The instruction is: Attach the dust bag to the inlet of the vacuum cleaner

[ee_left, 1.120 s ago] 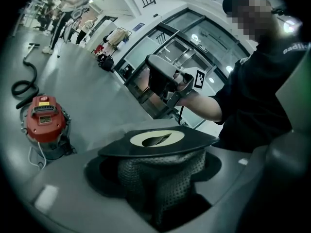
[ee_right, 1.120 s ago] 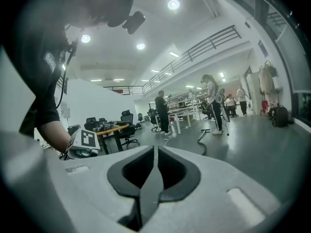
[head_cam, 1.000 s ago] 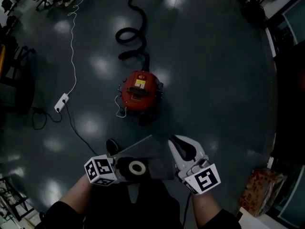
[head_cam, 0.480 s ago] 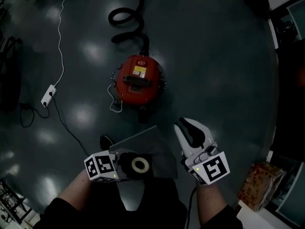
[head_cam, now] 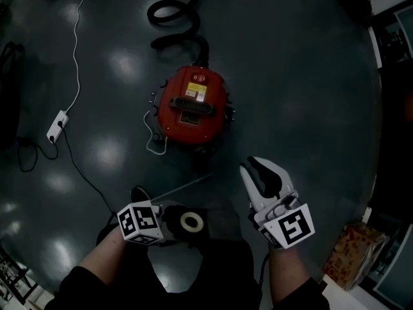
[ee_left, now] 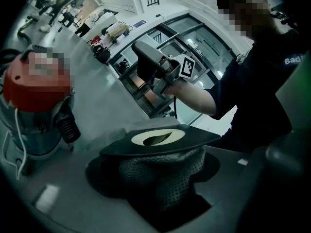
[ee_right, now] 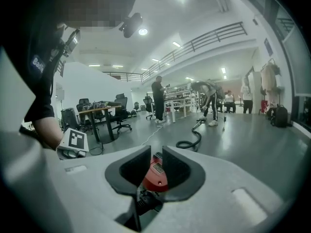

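Observation:
The red vacuum cleaner stands on the dark floor, and its black hose coils away behind it. My left gripper is shut on the dust bag, a black collar with a pale ring over grey mesh. The bag hangs in the air short of the vacuum cleaner. My right gripper is to the right of the bag. Its jaws are opening, with a narrow gap and nothing between them. Through that gap in the right gripper view I see the vacuum cleaner.
A white power strip and its cables lie on the floor to the left. A patterned bag sits at the lower right. Desks, office chairs and several people are far behind the vacuum.
Both grippers have sunk toward the floor with the bag, and the vacuum looks nearer and larger. The bag's grey body now shows edge-on. The right jaws have parted slightly.

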`<state>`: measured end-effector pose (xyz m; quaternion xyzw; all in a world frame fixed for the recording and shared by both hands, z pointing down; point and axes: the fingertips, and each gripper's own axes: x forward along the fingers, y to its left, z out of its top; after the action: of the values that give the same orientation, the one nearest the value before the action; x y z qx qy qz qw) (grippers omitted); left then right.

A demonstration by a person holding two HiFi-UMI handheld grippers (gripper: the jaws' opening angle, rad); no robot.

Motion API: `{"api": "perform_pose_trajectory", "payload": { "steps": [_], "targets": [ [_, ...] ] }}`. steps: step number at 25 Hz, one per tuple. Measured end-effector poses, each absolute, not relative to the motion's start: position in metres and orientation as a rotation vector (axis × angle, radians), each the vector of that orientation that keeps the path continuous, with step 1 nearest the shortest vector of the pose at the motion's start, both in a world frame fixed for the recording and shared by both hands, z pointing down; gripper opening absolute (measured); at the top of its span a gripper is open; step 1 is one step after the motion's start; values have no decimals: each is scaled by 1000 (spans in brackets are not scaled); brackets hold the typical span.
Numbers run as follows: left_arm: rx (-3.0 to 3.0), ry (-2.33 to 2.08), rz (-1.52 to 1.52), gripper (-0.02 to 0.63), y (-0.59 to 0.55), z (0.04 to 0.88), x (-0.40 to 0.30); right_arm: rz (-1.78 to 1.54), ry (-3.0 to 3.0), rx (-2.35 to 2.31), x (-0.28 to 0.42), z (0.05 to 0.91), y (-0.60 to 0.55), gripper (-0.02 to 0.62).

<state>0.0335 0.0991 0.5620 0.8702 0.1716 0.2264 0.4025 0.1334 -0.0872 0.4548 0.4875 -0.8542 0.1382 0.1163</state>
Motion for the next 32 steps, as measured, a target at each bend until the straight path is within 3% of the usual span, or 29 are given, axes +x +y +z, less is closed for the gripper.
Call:
{"api": "perform_pose_trajectory", "payload": {
  "steps": [24,32],
  "targets": [
    [2143,497,482,330,66,681,44,130,-2630,1269,130,574,-151,134],
    [2117,501,456,327,56,705,52,21,-2641,1121,121,613,-185,206]
  ]
}}
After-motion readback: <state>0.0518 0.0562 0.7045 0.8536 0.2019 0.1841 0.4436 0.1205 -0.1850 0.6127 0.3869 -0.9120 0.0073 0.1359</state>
